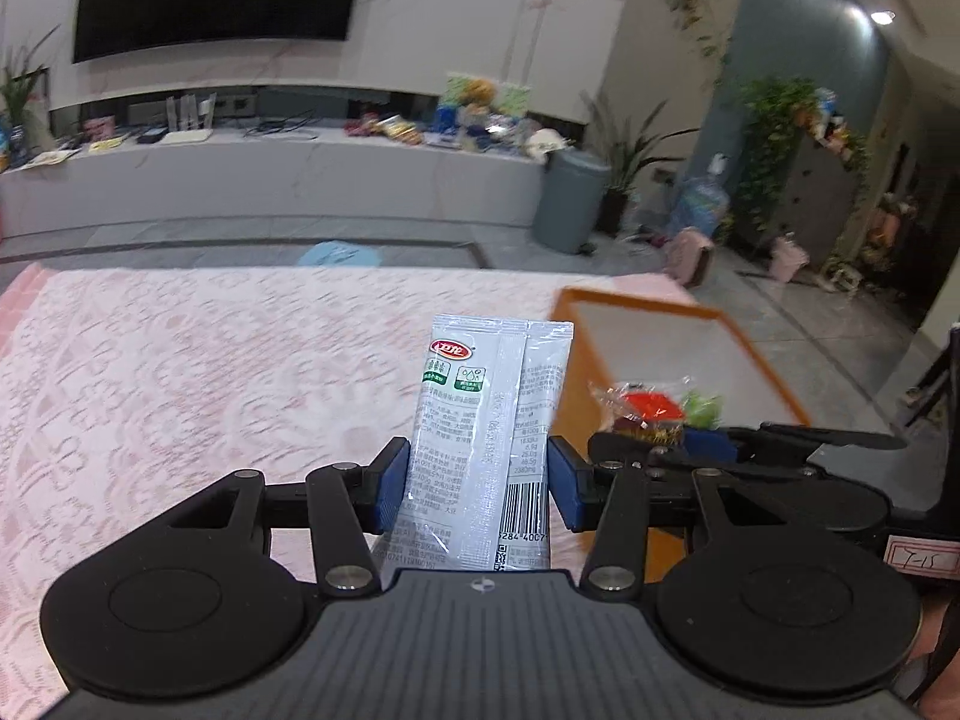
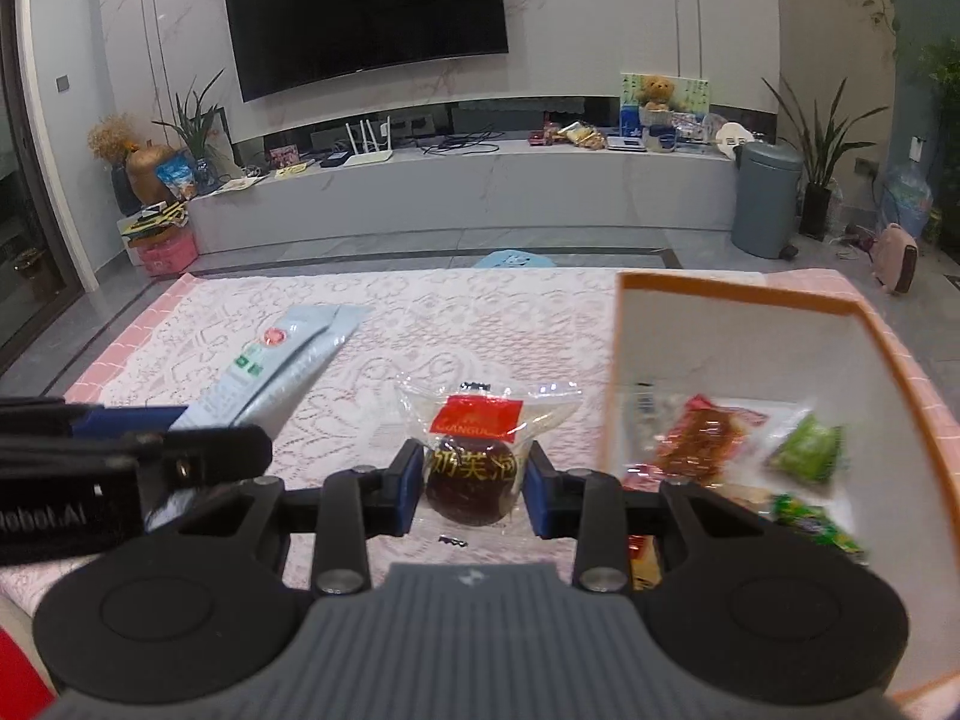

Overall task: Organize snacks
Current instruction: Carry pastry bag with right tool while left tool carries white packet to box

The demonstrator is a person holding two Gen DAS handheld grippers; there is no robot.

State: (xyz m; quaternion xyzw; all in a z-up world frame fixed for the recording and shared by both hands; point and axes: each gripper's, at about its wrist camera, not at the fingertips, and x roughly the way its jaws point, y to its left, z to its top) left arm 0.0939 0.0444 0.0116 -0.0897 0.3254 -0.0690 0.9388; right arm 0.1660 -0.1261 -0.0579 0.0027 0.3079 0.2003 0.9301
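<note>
Left gripper (image 1: 479,480) is clamped on a pale snack sachet (image 1: 489,420), held upright above the pink tablecloth (image 1: 180,360); an orange box (image 1: 690,354) is seen to its right. Right gripper (image 2: 471,489) is closed on a dark pastry packet (image 2: 474,456), left of the box (image 2: 744,294) holding snacks (image 2: 708,438).

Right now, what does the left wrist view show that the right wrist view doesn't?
Left wrist only: the barcode and printed back of the silver snack packet, held upright in the left gripper. Right wrist only: the green candies and red snack packet inside the orange box. Both: that box, the packet, and the right gripper holding the dark round pastry.
</note>
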